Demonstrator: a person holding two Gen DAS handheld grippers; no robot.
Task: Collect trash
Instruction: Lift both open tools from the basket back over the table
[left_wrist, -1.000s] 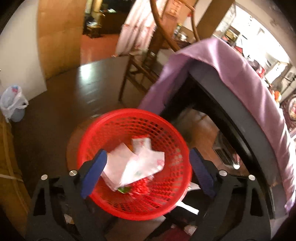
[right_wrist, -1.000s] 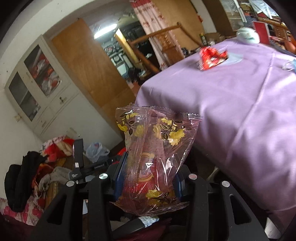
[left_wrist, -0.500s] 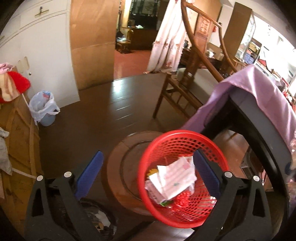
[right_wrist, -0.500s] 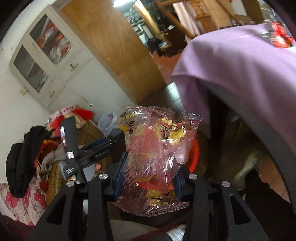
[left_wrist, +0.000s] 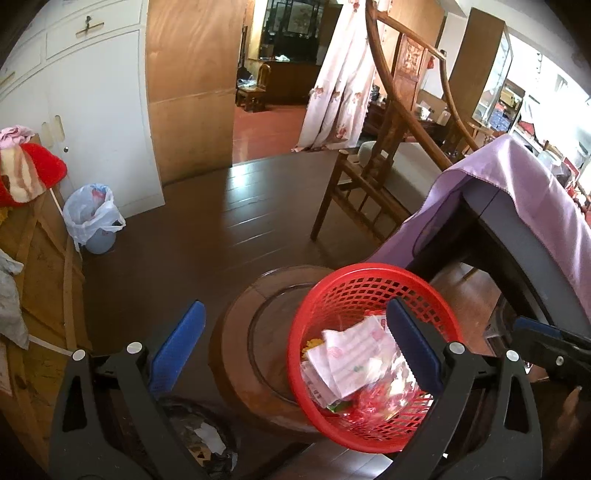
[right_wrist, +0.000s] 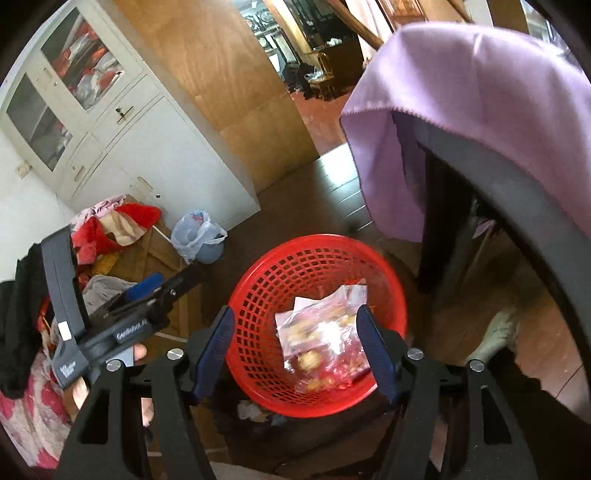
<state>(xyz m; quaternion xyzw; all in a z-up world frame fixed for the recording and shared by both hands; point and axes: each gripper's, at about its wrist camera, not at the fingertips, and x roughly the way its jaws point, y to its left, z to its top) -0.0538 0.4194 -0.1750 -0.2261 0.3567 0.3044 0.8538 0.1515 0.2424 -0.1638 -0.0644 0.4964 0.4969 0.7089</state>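
Note:
A red mesh basket (left_wrist: 369, 271) (right_wrist: 258, 273) stands on a round wooden stool (left_wrist: 240, 332). In it lie white striped paper (left_wrist: 351, 358) and a clear flowered snack wrapper (right_wrist: 321, 339) (left_wrist: 384, 391). Above the basket hangs my right gripper (right_wrist: 295, 350), jaws opening; the wrapper lies loose below them, free of the pads. My left gripper (left_wrist: 295, 350) is wide open and holds nothing, and its right pad overlaps the basket in the picture. Each gripper shows in the other's view: the left gripper (right_wrist: 155, 291) in a hand, the right gripper (left_wrist: 543, 339) at the edge.
A table under a purple cloth (left_wrist: 535, 192) (right_wrist: 480, 74) rises right of the basket. A wooden chair (left_wrist: 369, 184) stands behind it. A small bin lined with a plastic bag (left_wrist: 92, 218) sits by the white cabinet (right_wrist: 166, 147). Clothes (right_wrist: 110, 221) are heaped at left.
My right gripper swung down from the table to over the basket and opened, and the flowered wrapper dropped in. My left gripper drew back and left from the basket.

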